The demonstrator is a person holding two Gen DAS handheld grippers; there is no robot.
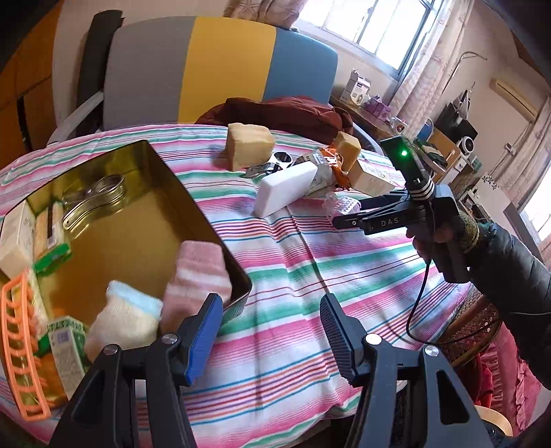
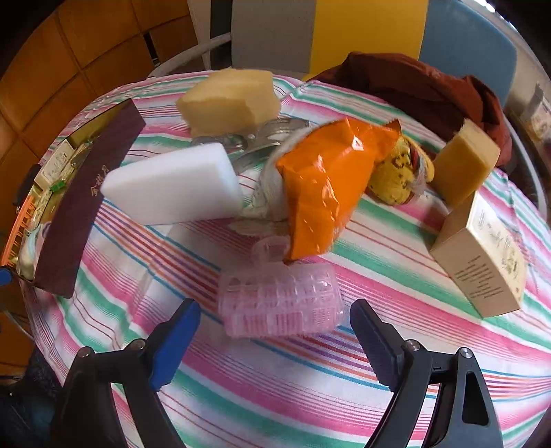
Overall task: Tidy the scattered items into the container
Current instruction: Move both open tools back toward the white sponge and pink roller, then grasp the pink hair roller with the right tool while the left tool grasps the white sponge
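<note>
Nearest us in the right wrist view, our right tool point(image 2: 275, 339) stands wide apart and empty, with a pink ribbed plastic roller point(image 2: 280, 303) lying on the cloth just beyond its tips, between the two fingers' lines. Behind the roller an orange foil packet point(image 2: 323, 182) leans over it, and a white foam block point(image 2: 175, 184) lies to the left, touching the packet's pale end. Metal cutlery point(image 2: 261, 138) shows past the block, beside a tan sponge point(image 2: 229, 100). A second tan sponge point(image 2: 465, 162) rests far right on a cream carton point(image 2: 482, 262), with a yellow spotted pouch point(image 2: 392, 175) between it and the packet.

Our left tool point(image 1: 270, 332) is likewise wide and holds nothing, its tips at the near right corner of the gold tin point(image 1: 193, 193). Inside the tin we see pink and cream socks point(image 1: 165, 299) just beside the left finger, an orange plastic rack point(image 1: 19, 348), green-labelled packets point(image 1: 53, 255) and a metal ring point(image 1: 103, 193).

Our worktop point(image 1: 310, 275) wears a striped pink, green and white cloth; a grey, yellow and blue chair point(image 1: 213, 69) stands behind it, with a dark red garment point(image 1: 286, 113) on the far edge and curtained windows point(image 1: 378, 27) beyond.
</note>
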